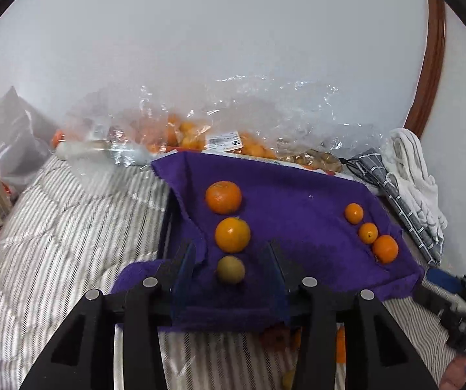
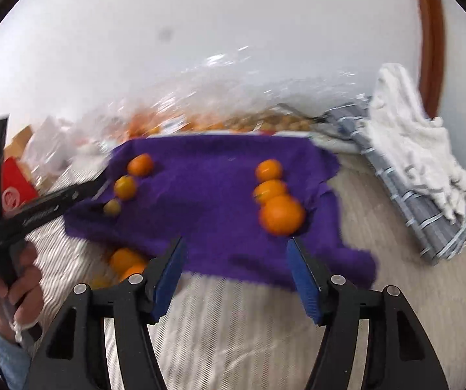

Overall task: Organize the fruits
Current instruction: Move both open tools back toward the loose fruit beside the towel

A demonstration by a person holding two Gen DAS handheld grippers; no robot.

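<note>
A purple cloth (image 1: 301, 214) lies on a striped bed cover. On its left side, two oranges (image 1: 223, 197) (image 1: 232, 234) and a small yellow-green fruit (image 1: 230, 269) form a column. Three smaller oranges (image 1: 368, 233) line up along the right edge. My left gripper (image 1: 231, 250) is open around the yellow-green fruit, its pads clear of it. In the right wrist view, which is blurred, the right gripper (image 2: 235, 242) stands open and empty over the cloth's near edge (image 2: 239, 269), just short of the large orange (image 2: 281, 215). A hand (image 2: 15, 279) holds the left gripper (image 2: 98, 190) there.
Clear plastic bags of oranges (image 1: 200, 138) lie along the wall behind the cloth. A white towel (image 1: 410, 169) on a grey checked cloth (image 1: 405, 217) lies at the right. Loose oranges (image 2: 125, 260) sit on the bed cover (image 2: 233, 331) below the cloth. A red box (image 2: 13, 185) stands at the left.
</note>
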